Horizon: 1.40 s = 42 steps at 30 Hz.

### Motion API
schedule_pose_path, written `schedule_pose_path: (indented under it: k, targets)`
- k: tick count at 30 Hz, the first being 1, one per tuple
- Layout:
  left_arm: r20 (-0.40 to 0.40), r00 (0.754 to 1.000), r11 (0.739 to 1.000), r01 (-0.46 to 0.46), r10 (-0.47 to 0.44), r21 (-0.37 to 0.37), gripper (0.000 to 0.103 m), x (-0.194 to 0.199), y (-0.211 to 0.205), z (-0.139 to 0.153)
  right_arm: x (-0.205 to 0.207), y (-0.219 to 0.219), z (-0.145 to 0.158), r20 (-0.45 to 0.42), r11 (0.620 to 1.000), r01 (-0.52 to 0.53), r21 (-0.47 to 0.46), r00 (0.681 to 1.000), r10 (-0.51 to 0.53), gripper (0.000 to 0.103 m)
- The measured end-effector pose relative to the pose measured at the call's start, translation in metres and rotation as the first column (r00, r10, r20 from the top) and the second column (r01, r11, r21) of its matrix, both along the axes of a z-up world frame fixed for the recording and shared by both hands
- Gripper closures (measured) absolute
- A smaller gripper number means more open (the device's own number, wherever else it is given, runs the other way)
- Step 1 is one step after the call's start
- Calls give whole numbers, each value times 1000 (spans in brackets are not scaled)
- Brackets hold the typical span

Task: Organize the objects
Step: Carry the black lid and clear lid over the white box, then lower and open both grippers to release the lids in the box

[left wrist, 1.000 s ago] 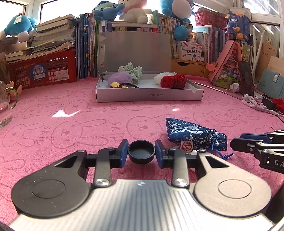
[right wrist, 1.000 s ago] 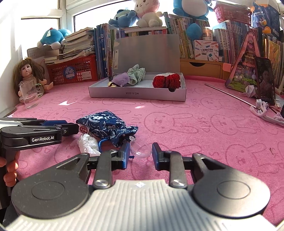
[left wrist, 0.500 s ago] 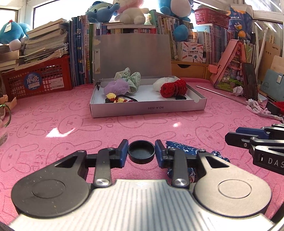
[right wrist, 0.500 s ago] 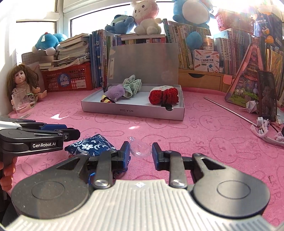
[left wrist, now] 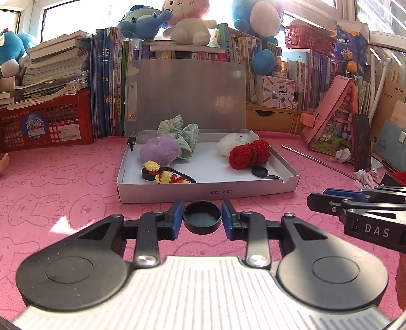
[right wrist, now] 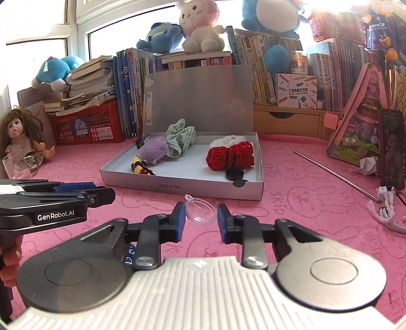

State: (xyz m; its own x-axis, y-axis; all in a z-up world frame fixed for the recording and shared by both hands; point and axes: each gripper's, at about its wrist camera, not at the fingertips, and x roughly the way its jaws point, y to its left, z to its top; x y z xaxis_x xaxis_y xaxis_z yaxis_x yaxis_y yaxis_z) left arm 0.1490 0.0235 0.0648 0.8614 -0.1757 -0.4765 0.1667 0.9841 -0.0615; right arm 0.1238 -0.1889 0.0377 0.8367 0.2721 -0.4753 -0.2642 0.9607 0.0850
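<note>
Box [left wrist: 203,193] nearer | blue pouch hidden | left hand-held gripper [left wrist: 202,218] clamps cap [left wrist: 202,217] (black) | right [right wrist: 200,215] clamps clear half-shell [right wrist: 200,211]

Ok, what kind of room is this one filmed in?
Probably a child's room or study at home: plush toys sit on packed book rows, a doll sits nearby, and the table has a pink bunny-print cover.

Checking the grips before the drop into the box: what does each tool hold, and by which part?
Left tool: black round cap, pinched across its rim, hollow side up. Right tool: clear plastic half-sphere, pinched at opposite sides.
</note>
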Motion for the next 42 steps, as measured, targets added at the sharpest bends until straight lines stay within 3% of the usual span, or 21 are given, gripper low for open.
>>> schedule_pose_path:
  k: [10, 16, 27, 36, 42]
  targets:
    - [-11, 1000, 999, -12, 12, -43, 65, 38, 0, 2, 43, 4, 1, -22, 1000, 5, -7, 1000, -5, 71]
    - [9, 1000, 1000, -11, 11, -25, 65, 54, -3, 4, 59, 6, 1, -26, 1000, 5, -26, 1000, -6, 71]
    - [13, 1000, 999, -15, 15, -29, 65, 90, -10, 7, 102, 5, -6, -99, 1000, 3, 23, 995, -1, 71]
    - [-33, 998, 998, -46, 45, -46, 65, 127, -10, -2, 135, -3, -12, -163, 993, 18, 113, 987, 1, 71]
    - [-60, 996, 997, -64, 62, -38, 65, 143, -9, -14, 144, 4, -21, -171, 995, 18, 99, 985, -1, 71]
